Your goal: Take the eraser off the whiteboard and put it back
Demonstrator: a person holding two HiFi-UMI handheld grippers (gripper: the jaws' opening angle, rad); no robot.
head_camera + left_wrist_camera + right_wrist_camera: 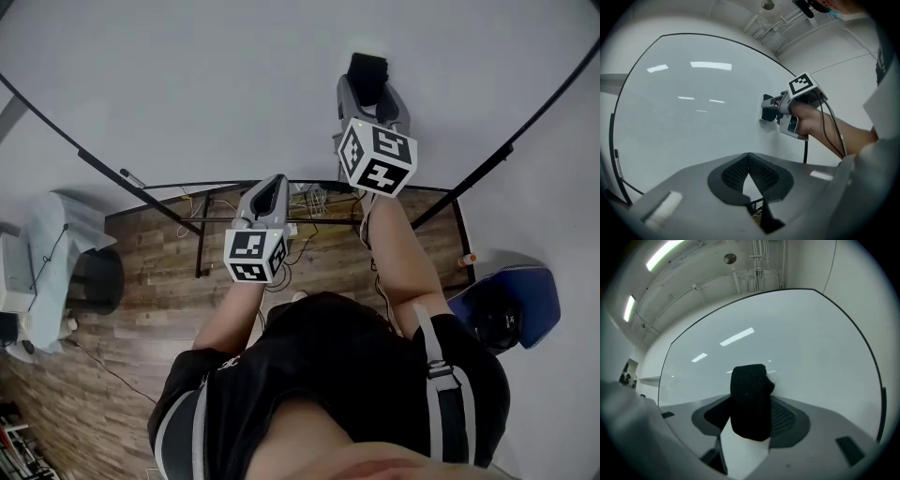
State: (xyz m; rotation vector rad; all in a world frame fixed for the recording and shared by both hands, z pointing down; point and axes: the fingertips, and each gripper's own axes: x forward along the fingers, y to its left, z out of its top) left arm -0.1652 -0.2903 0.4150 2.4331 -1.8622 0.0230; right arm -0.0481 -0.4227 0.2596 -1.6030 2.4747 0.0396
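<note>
The black eraser [367, 75] lies flat against the whiteboard [216, 84]. My right gripper [371, 96] is around it, pointing at the board. In the right gripper view the eraser [750, 399] stands upright between the two dark pads, which sit spread to either side, and the gripper [751, 414] is open. From the left gripper view the eraser [767, 108] shows at the tip of the right gripper [771, 110] on the whiteboard [684, 108]. My left gripper [271, 185] hangs lower and to the left, off the board; its pads meet at the tip [748, 156], shut and holding nothing.
A marker [132, 178] lies on the board's lower frame at the left. Under the board are black stand legs [200, 246] and cables on the wood floor. A blue chair [514, 305] is at the right, a pale grey seat [54, 246] at the left.
</note>
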